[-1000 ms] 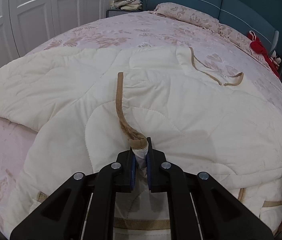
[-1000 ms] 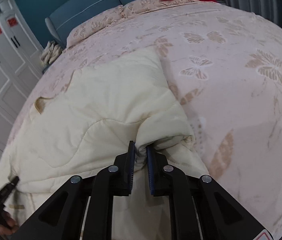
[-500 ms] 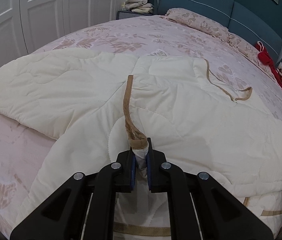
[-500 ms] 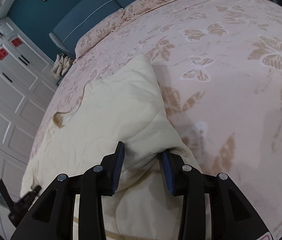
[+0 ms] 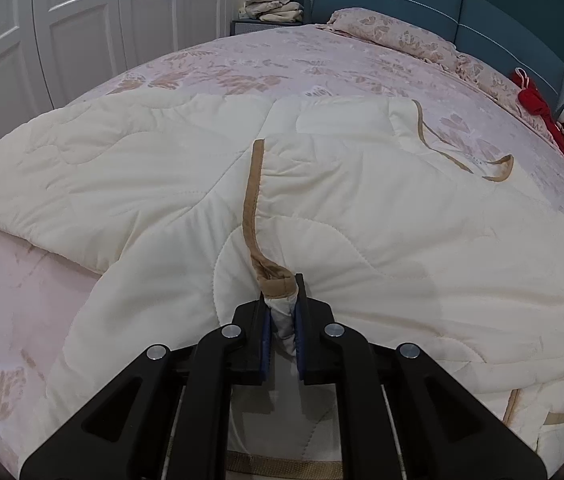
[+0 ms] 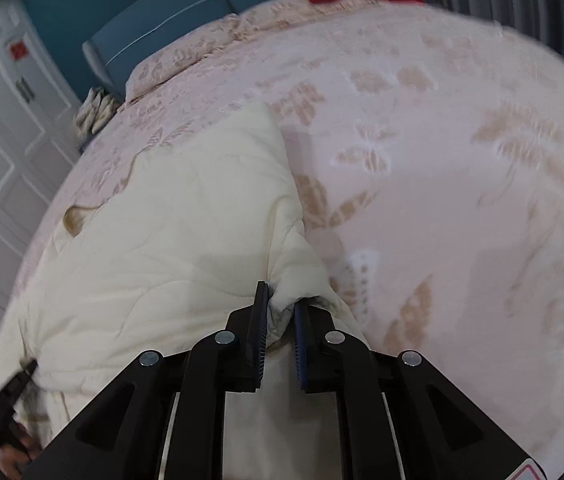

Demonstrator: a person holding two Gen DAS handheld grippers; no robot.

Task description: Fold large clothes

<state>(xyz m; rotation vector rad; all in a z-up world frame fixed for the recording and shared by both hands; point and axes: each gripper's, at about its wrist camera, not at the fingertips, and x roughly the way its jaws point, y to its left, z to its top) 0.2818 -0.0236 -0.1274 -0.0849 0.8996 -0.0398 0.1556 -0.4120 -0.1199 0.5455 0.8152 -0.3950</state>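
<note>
A cream quilted blanket [image 5: 361,220] with tan trim lies spread on the bed. My left gripper [image 5: 282,292] is shut on a bunched corner of it, where the tan trim [image 5: 252,200] runs in. In the right wrist view the same blanket [image 6: 162,240] fills the left half. My right gripper [image 6: 280,304] has its jaws closing, and the pads pinch a thick fold at the blanket's right edge. The left gripper [image 6: 6,396] shows small at the lower left of that view.
The bed [image 6: 441,200] has a pink butterfly-patterned cover, with pillows [image 5: 393,36] against a teal headboard [image 5: 481,12]. A red item [image 5: 533,100] lies near the pillows. White wardrobe doors [image 5: 82,20] stand to the left, and folded cloths [image 5: 274,4] are piled on a nightstand.
The right gripper's jaws opened wide around the blanket's fold, then closed on it again. The left gripper kept its grip on the trimmed corner.
</note>
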